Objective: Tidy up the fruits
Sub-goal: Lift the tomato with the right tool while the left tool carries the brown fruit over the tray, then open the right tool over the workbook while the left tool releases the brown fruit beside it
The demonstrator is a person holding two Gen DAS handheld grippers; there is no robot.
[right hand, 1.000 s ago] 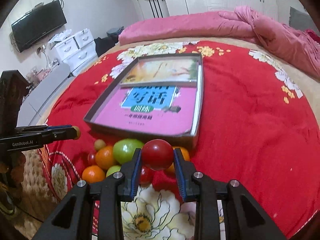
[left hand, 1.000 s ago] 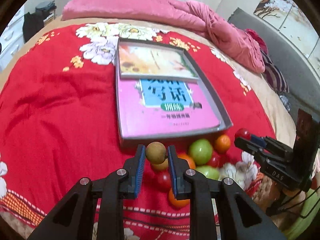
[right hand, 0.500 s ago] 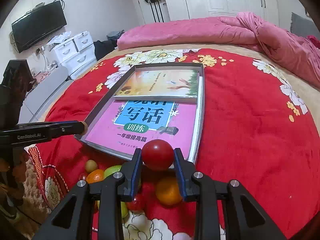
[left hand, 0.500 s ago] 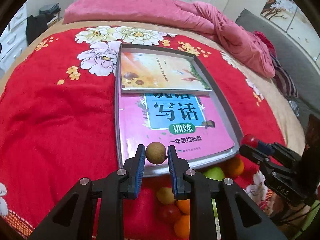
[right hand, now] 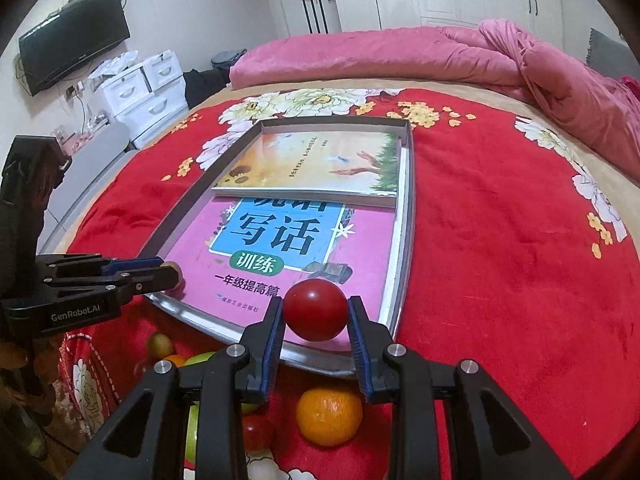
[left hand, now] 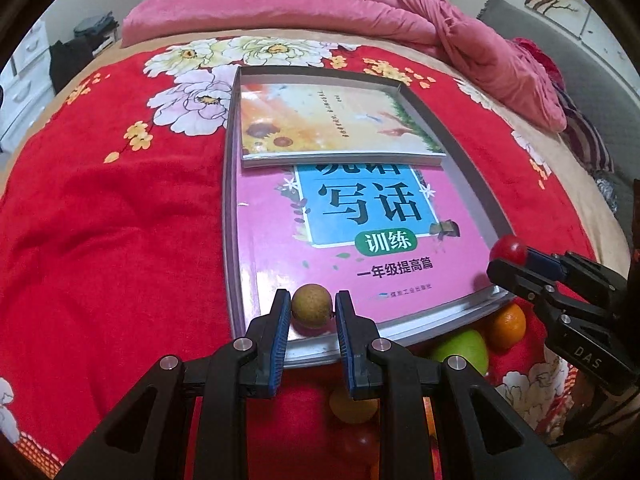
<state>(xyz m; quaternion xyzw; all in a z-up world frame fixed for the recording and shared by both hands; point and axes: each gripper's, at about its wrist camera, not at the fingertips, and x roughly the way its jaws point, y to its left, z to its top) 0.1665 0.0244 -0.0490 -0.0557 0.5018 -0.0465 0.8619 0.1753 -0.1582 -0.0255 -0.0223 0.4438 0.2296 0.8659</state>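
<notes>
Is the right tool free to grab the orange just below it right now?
Probably not: the right tool is shut on a tomato, though nothing covers the orange.

Television (right hand: 72,40) — white drawers (right hand: 140,88)

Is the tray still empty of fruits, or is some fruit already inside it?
No fruit lies in the tray; only two books. The red fruit and brown fruit are gripped above its near edge.

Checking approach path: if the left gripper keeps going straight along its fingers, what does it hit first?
Probably the pink book in the tray: the left gripper, holding the brown fruit, points across it. Height above is unclear.
</notes>
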